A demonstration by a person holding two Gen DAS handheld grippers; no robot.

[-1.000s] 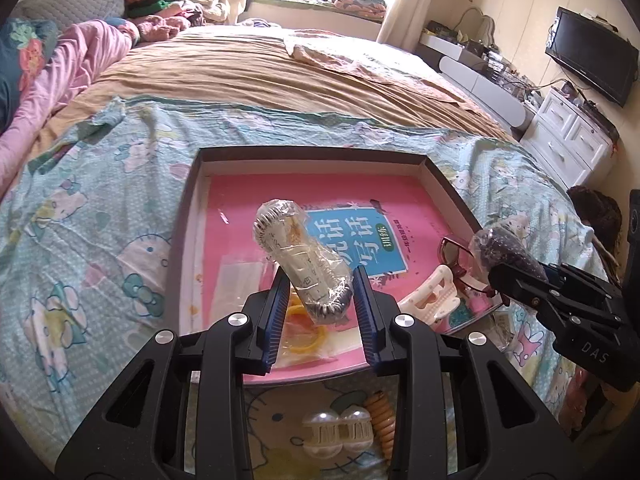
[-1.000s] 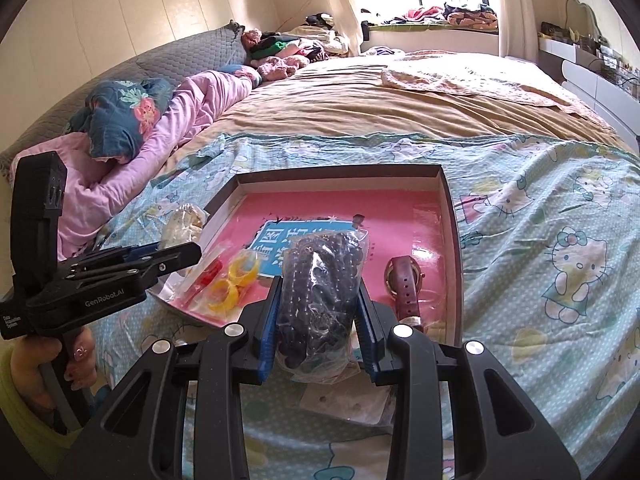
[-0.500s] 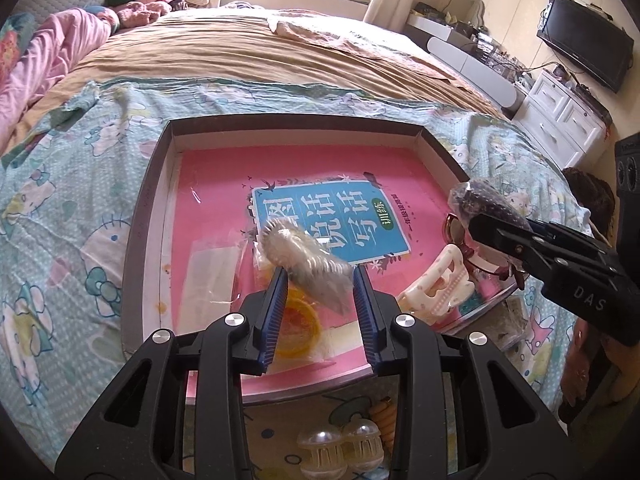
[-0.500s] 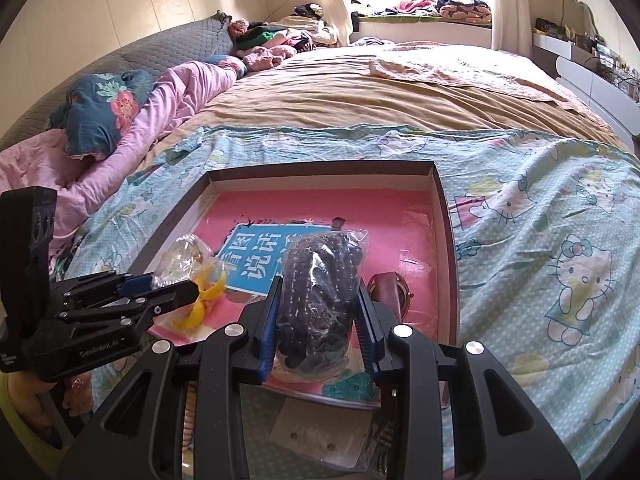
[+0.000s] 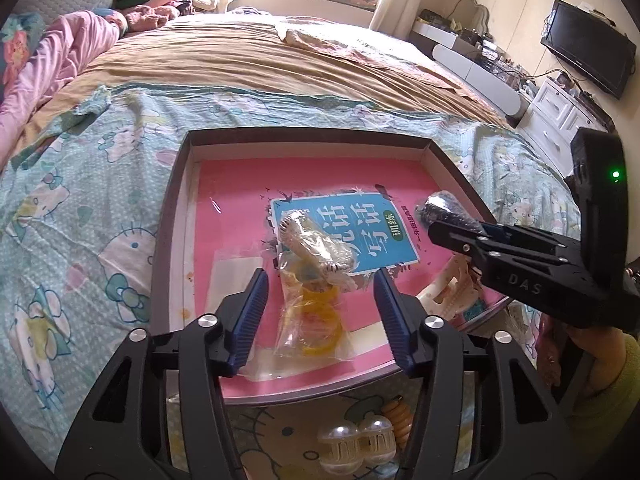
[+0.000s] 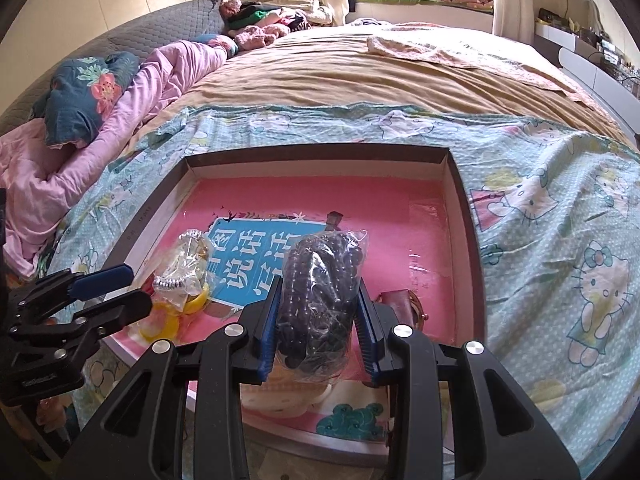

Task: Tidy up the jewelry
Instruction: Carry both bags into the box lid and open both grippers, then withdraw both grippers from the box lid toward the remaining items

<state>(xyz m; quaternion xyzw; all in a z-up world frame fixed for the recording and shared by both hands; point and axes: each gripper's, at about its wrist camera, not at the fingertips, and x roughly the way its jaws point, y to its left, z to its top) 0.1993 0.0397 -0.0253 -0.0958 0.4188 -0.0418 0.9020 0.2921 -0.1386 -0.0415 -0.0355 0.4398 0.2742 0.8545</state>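
Pink-lined box (image 5: 176,216) sits on the bed's cartoon-print sheet (image 5: 80,208). The right hand-held gripper (image 6: 318,320), clamped on a bag of dark beads (image 6: 320,292), should lower near the box's right wall before releasing. The left hand-held gripper (image 5: 320,316) is opening, its pale bracelet bag (image 5: 316,248) lying free in the box.

Around your work you see a bed with a tan cover (image 5: 248,60) at 12 o'clock and a cartoon sheet (image 5: 80,216) at 9 o'clock. A TV (image 5: 588,56) hangs at 2 o'clock above white drawers (image 5: 560,128). Pink bedding (image 6: 132,92) lies at 10 o'clock.
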